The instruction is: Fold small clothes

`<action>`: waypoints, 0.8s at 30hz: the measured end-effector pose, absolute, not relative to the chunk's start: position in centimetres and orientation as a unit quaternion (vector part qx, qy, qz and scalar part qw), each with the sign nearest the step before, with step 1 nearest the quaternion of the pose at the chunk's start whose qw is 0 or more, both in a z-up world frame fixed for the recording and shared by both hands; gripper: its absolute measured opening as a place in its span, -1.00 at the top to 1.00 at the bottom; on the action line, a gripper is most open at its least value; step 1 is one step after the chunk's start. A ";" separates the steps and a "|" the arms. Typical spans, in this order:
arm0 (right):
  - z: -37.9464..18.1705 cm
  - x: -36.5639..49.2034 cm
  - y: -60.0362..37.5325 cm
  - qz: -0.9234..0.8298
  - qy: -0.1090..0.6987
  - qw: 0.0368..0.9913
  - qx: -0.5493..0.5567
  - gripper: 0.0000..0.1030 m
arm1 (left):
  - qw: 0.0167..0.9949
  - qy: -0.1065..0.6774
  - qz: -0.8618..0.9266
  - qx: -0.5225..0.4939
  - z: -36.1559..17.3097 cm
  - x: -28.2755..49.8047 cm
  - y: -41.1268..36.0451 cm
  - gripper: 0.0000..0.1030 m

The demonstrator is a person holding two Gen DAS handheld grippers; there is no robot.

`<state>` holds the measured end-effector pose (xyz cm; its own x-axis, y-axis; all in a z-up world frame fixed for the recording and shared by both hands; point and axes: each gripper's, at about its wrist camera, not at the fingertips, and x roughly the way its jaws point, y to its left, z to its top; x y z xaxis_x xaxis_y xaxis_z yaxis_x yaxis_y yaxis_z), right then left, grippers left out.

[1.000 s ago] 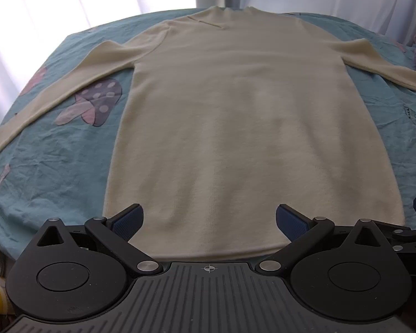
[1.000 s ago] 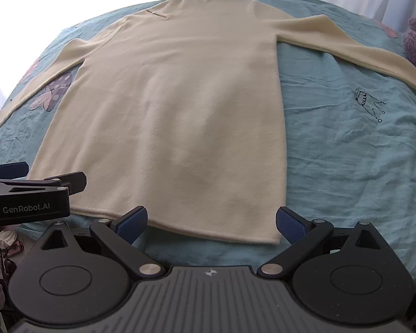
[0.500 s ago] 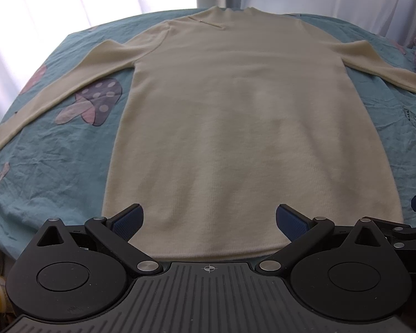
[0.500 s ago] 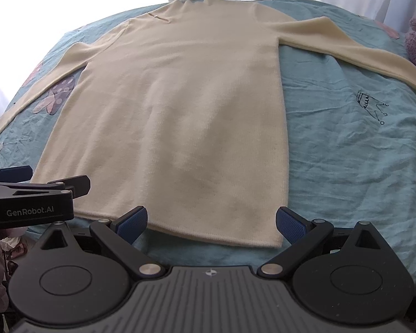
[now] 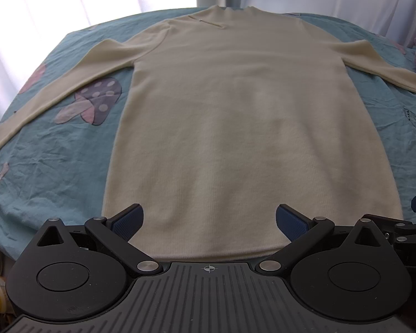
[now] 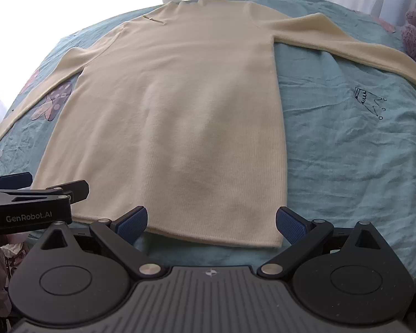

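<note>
- Cream knit sweater (image 5: 235,127) lies flat on teal bedsheet (image 6: 346,152), both sleeves spread outward, collar at far end.
- No fold visible yet; whole task remains, by my judgement.
- Left gripper (image 5: 208,220): jaws spread wide above near hem, holding nothing.
- Right gripper (image 6: 211,222): jaws spread wide at hem's right corner; contact with fabric unclear from this angle, probably none.
</note>
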<state>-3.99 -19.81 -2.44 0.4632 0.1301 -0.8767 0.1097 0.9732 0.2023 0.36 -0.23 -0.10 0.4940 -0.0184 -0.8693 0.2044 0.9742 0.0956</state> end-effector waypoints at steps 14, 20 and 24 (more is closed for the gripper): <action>-2.5 -3.9 -19.8 0.006 0.518 0.848 0.113 -0.92 | 0.858 0.501 -0.065 0.091 -0.2 0.6 -0.1 -1.00; -2.5 -3.9 -19.8 0.008 0.518 0.848 0.113 -0.92 | 0.857 0.504 -0.064 0.091 -0.2 0.9 0.0 -1.00; -2.6 -3.8 -19.8 0.009 0.518 0.847 0.115 -0.92 | 0.856 0.504 -0.064 0.092 -0.2 0.9 -0.1 -1.00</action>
